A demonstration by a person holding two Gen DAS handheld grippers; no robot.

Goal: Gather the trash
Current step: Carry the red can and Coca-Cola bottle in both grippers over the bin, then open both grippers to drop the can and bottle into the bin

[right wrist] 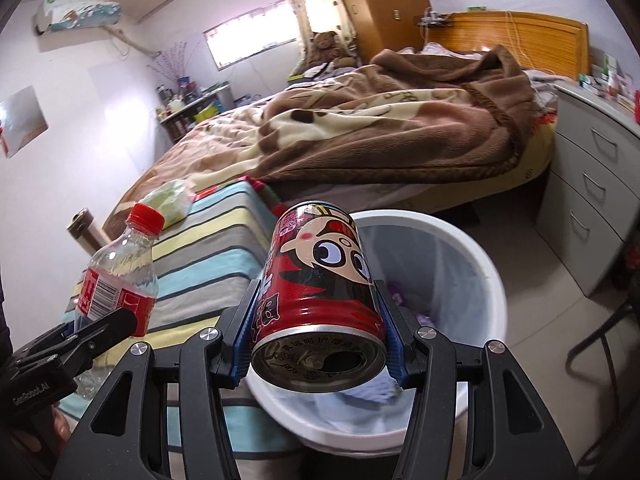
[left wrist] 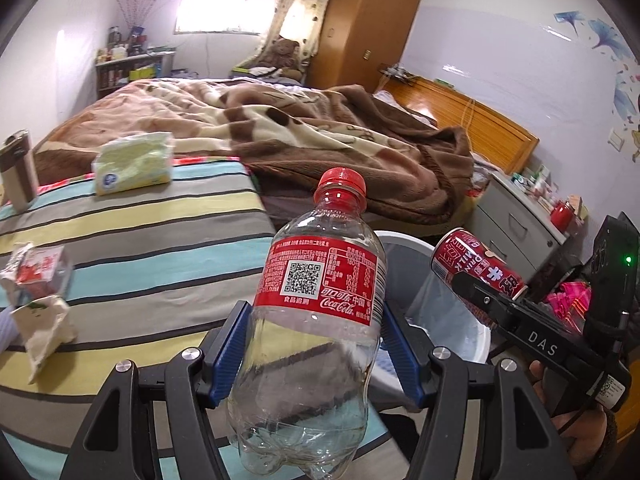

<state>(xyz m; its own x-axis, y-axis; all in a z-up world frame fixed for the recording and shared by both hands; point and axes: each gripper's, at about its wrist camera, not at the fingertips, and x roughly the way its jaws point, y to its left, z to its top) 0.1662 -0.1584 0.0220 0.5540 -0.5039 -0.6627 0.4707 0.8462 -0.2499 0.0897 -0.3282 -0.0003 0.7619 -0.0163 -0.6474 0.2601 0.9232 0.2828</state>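
My left gripper (left wrist: 316, 332) is shut on an empty clear cola bottle (left wrist: 316, 320) with a red cap and red label, held upright over the edge of the striped table. My right gripper (right wrist: 318, 324) is shut on a red milk-drink can (right wrist: 320, 280) with a cartoon face, its opened end toward the camera, held above the white bin. The white trash bin (right wrist: 476, 256) with a pale liner stands on the floor beside the table. In the left wrist view the can (left wrist: 476, 268) hangs over the bin's rim (left wrist: 404, 238). The bottle (right wrist: 120, 272) shows at the left of the right wrist view.
The striped tablecloth (left wrist: 140, 248) carries a tissue pack (left wrist: 134, 168), crumpled paper wrappers (left wrist: 38, 292) and a metal tumbler (left wrist: 18, 172). Behind lies a bed with a brown blanket (left wrist: 300, 132). A grey drawer cabinet (right wrist: 592, 200) stands right of the bin.
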